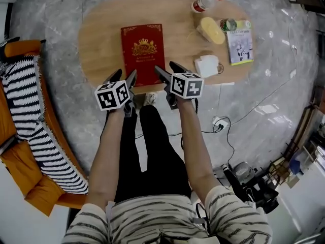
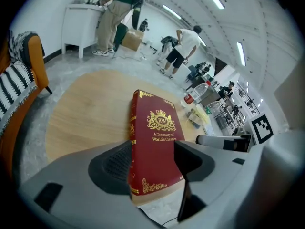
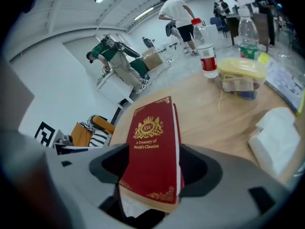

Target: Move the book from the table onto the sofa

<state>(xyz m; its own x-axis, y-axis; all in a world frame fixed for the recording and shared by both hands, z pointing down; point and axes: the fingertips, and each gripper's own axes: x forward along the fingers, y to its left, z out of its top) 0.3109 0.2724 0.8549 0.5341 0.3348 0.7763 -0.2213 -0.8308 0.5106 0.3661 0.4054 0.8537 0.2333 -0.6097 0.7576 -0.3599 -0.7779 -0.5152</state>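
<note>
In the head view the red book (image 1: 142, 52) lies flat on the wooden table (image 1: 101, 29), cover up, with its near short end at the table's near edge. The left gripper (image 1: 125, 75) sits at the book's near left corner and the right gripper (image 1: 165, 67) at its near right corner. Each has its jaws spread, and both forearms reach forward side by side, slanting down toward the table. The orange sofa (image 1: 25, 187), draped with a striped blanket (image 1: 30, 116), stands well apart at the left. In the left gripper view the book's (image 2: 155, 142) near end stands between that gripper's two dark jaws. The spine runs just beside one jaw and the cover passes close by the other. The jaws are parted and not pressed onto the book. The gripper looks down along the book over the tabletop. In the right gripper view the same end of the book (image 3: 152, 147) fills the gap between the right gripper's jaws. The jaws stand wide on either side, with space showing beside both long edges, so nothing is clamped.
</note>
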